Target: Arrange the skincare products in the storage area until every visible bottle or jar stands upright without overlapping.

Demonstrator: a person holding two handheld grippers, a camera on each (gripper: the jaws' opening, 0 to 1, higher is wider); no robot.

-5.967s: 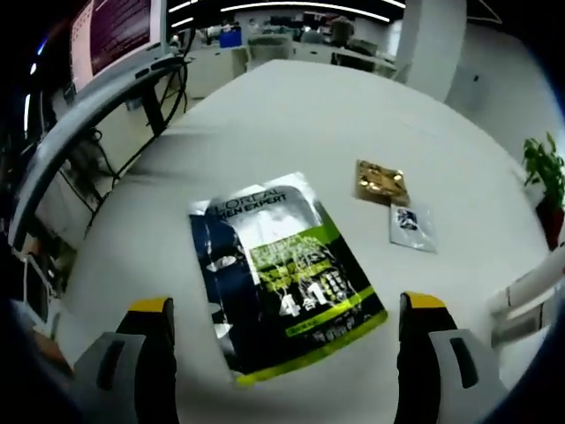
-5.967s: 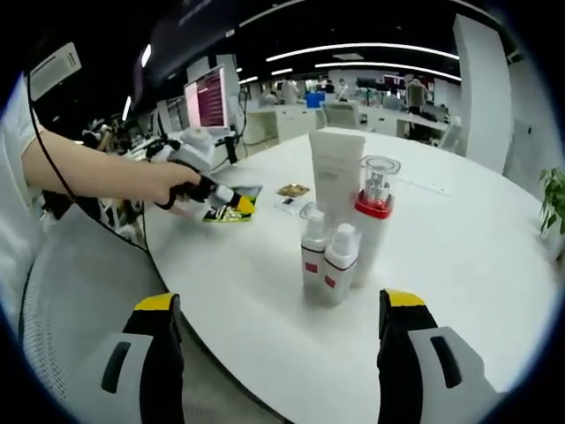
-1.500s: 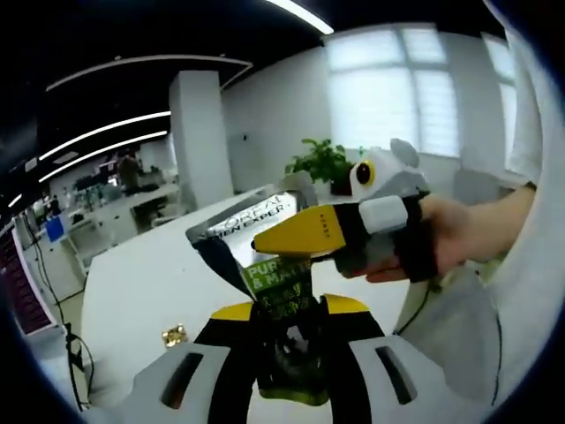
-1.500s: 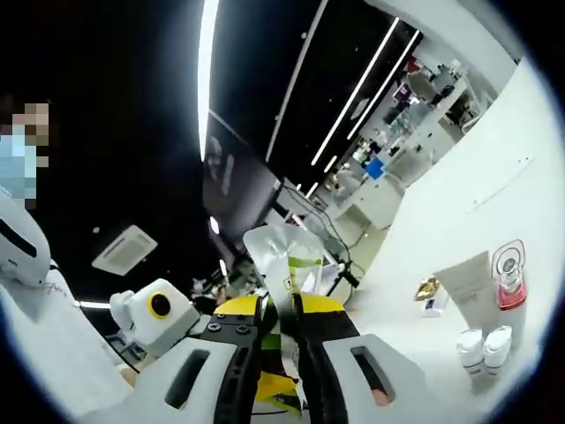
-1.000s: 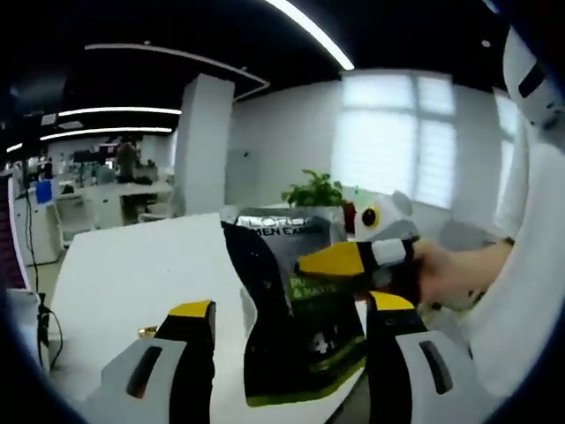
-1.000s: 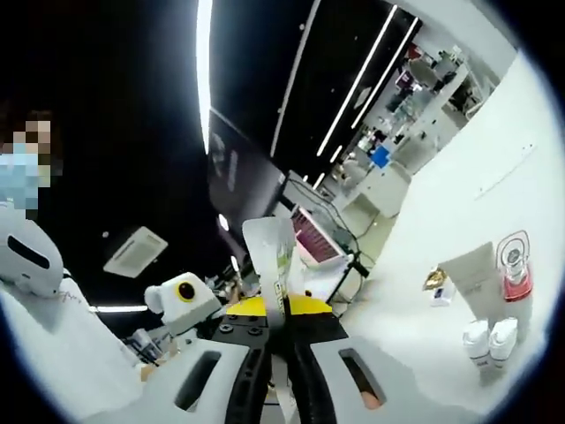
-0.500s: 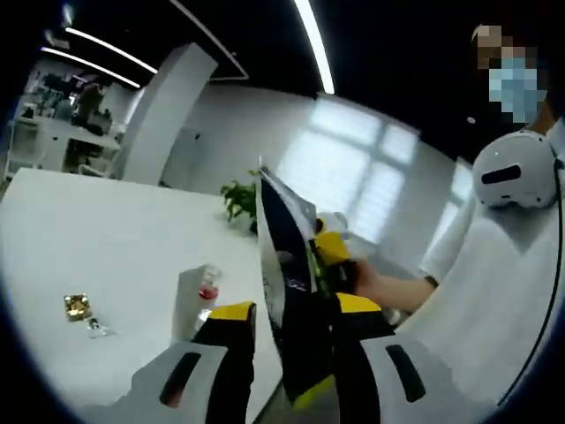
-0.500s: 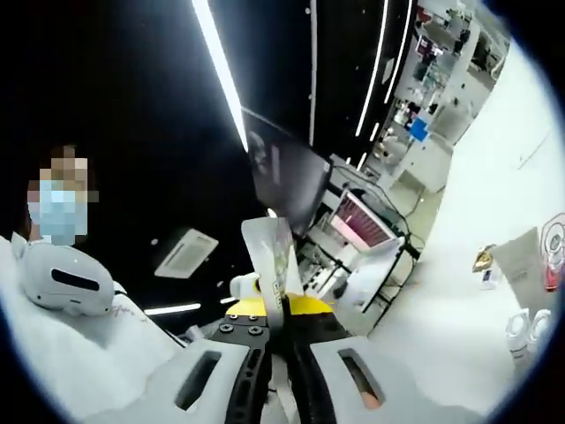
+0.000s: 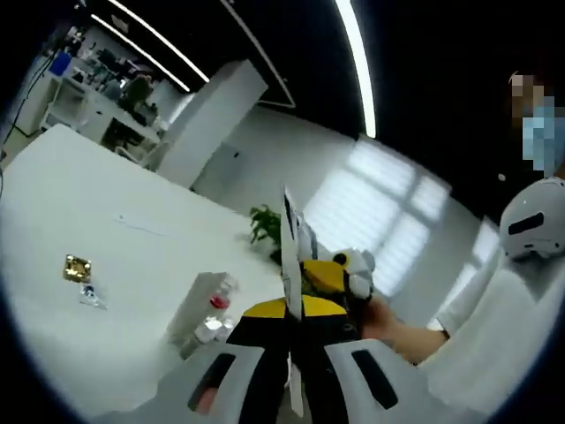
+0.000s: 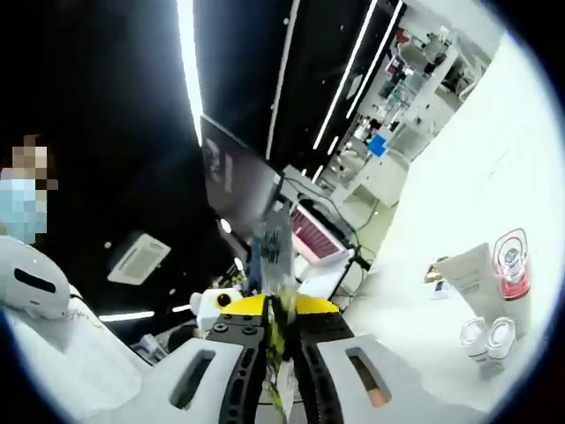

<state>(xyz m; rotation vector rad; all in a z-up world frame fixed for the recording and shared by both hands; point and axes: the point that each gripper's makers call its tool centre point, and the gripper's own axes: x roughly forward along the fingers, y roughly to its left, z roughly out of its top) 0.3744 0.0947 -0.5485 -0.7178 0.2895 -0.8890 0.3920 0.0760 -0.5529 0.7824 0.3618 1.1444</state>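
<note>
both hand-held grippers apparently clamped on sachet [image 9: 291,265], bottles [image 10: 487,340] upright

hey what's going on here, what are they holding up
A person holds a flat sachet in the air, seen edge-on, with both handheld grippers clamped on it: the left gripper and the right gripper. On the white table below, a tube, a red-capped bottle and two small white bottles stand upright in a cluster.

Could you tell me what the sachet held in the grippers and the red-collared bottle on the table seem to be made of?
Sachet: seemingly thin, glossy foil or plastic film, seen edge-on as a sliver. Red-collared bottle: apparently clear hard plastic cap, since it looks see-through; glass can't be ruled out.
</note>
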